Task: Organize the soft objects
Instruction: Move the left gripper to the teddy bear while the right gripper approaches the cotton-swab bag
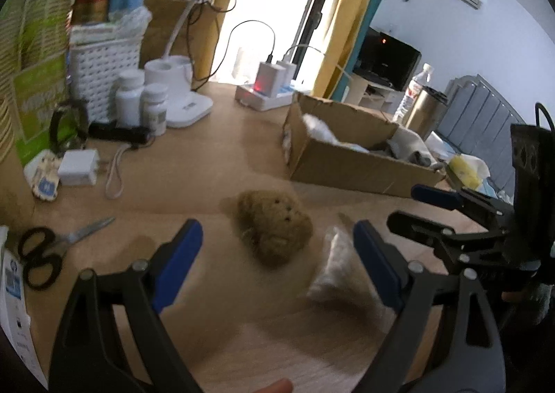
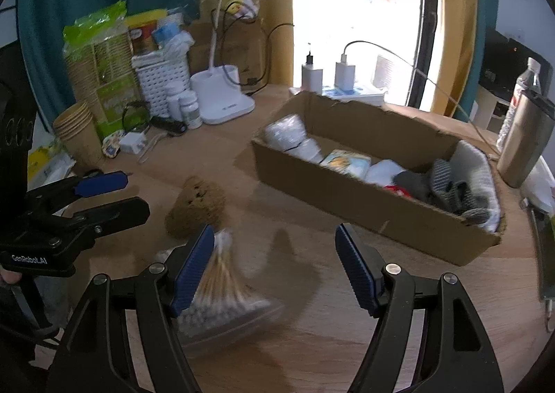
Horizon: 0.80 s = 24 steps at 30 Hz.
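A brown plush toy (image 1: 274,230) lies on the wooden table, just ahead of my open left gripper (image 1: 277,254); it also shows in the right wrist view (image 2: 196,207). A clear bag of cotton swabs (image 2: 225,292) lies beside it, by the left finger of my open, empty right gripper (image 2: 274,268); it also shows in the left wrist view (image 1: 338,268). A cardboard box (image 2: 347,195) behind holds socks, cloths and soft packs; it also shows in the left wrist view (image 1: 347,171). The right gripper (image 1: 409,205) also shows in the left wrist view, open.
Scissors (image 1: 52,250), a white charger (image 1: 78,167), pill bottles (image 1: 142,101), a lamp base (image 1: 184,108) and a white basket (image 1: 104,67) crowd the table's left. A power strip (image 1: 263,94) sits at the back. A steel flask (image 2: 527,139) stands right of the box.
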Each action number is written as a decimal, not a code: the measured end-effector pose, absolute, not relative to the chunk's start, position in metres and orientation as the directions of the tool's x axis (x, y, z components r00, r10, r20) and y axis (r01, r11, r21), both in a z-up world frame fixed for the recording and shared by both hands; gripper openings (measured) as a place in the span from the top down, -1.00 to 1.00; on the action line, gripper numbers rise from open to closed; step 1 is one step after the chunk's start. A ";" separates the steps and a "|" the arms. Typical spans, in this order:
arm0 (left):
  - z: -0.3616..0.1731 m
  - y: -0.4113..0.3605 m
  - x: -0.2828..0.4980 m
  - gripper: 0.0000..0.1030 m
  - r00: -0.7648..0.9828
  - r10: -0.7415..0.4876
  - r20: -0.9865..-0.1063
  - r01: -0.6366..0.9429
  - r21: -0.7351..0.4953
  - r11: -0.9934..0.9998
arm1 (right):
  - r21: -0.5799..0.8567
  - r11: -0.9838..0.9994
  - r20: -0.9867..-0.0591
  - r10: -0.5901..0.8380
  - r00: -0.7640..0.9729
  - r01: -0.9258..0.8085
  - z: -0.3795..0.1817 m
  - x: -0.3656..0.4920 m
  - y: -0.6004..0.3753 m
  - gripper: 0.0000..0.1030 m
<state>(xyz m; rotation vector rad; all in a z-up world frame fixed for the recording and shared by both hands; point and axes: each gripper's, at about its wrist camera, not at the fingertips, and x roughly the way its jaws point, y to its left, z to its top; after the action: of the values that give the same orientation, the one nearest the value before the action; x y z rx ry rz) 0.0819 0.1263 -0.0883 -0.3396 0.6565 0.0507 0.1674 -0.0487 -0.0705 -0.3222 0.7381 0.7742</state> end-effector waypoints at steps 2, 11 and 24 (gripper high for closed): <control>-0.092 0.128 0.077 -0.74 0.790 -0.058 -0.610 -0.161 -0.298 0.941 | -0.004 0.674 -0.713 0.516 0.474 -0.739 -0.074 0.164 -0.044 -0.47; -0.104 0.139 0.060 -0.74 0.789 -0.050 -0.612 -0.193 -0.324 0.926 | -0.010 0.621 -0.743 0.520 0.422 -0.784 -0.092 0.144 -0.024 -0.47; -0.107 0.143 0.053 -0.74 0.787 -0.045 -0.615 -0.210 -0.336 0.918 | 0.003 0.597 -0.792 0.491 0.363 -0.802 -0.115 0.144 -0.010 -0.47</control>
<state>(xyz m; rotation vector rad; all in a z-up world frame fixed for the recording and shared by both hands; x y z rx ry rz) 0.0533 0.1433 -0.1071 -0.4043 0.6626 0.0913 0.1436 -0.0096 -0.1148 -0.4222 0.8465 0.8647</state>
